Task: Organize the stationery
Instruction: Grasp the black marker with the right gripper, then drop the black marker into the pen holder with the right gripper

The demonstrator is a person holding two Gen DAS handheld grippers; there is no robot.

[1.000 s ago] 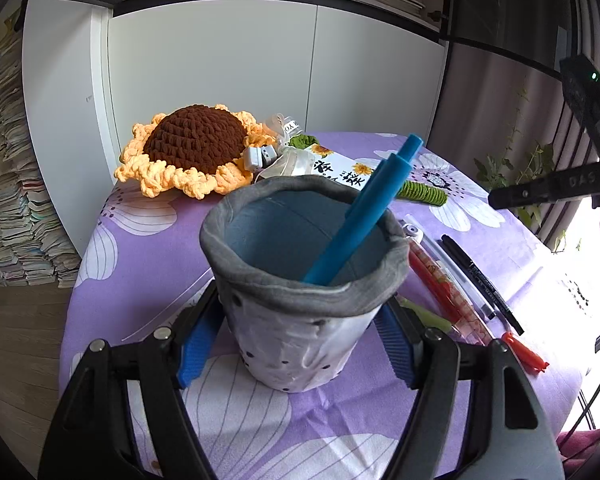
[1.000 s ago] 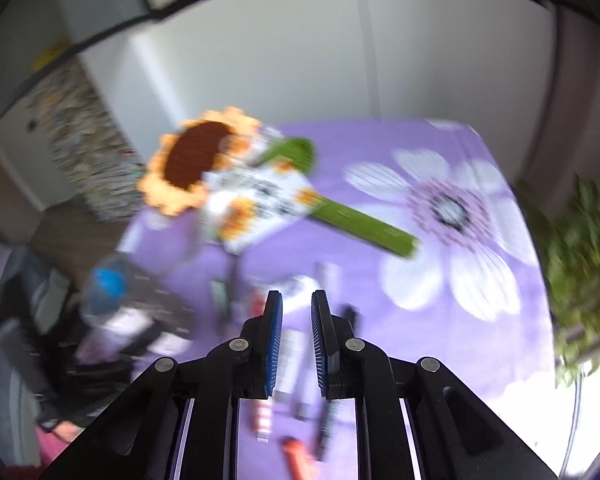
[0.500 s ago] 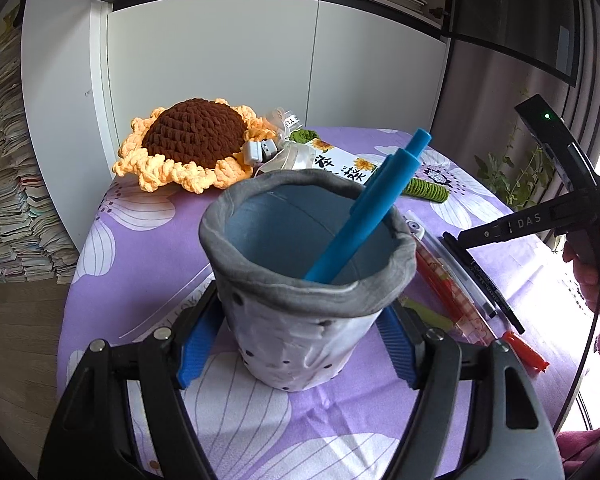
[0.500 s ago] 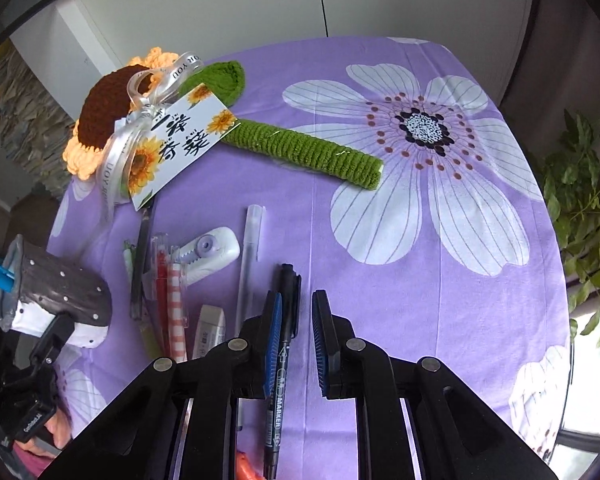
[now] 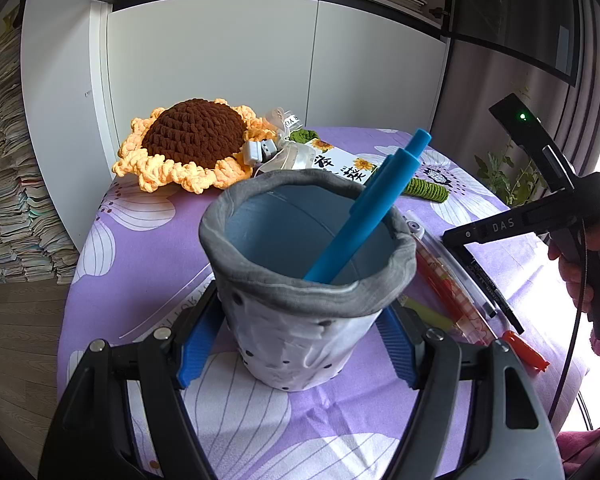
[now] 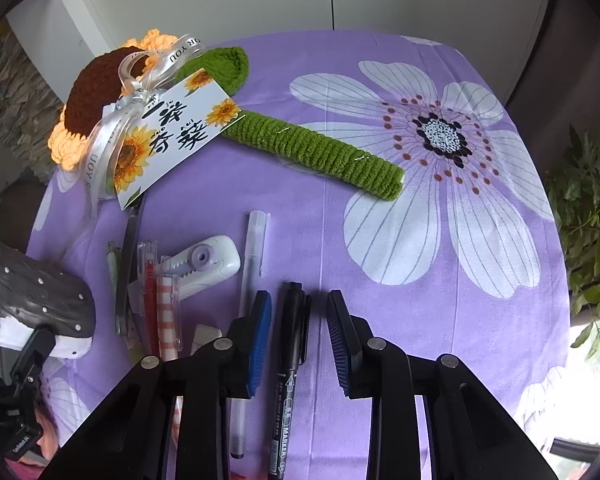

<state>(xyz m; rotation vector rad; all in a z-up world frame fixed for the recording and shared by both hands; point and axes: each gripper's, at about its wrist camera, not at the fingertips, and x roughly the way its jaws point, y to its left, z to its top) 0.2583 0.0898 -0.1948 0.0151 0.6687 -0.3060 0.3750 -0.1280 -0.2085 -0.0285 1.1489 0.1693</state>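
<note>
My left gripper (image 5: 298,344) is shut on a grey fabric pen cup (image 5: 284,292) standing on the purple flowered tablecloth. A blue pen (image 5: 376,208) leans inside the cup. In the right wrist view my right gripper (image 6: 298,300) points steeply down over a black marker (image 6: 290,360) lying on the cloth. Its jaws are opening and straddle the marker's cap end, with the pads apart from it. Left of the marker lie a clear pen (image 6: 252,264), a white correction tape (image 6: 208,260), a red pen (image 6: 151,292) and a checkered pen (image 6: 166,312). The cup (image 6: 40,300) shows at that view's left edge.
A crocheted sunflower (image 5: 192,140) with a green stem (image 6: 320,152), ribbon and a printed card (image 6: 172,132) lies at the back of the table. A red-orange item (image 5: 524,348) sits near the right table edge. A potted plant (image 6: 588,208) stands beyond it. White cabinets stand behind.
The right gripper has come down over the row of pens and its jaws have spread from nearly shut to either side of the black marker. The left gripper and cup have not moved.
</note>
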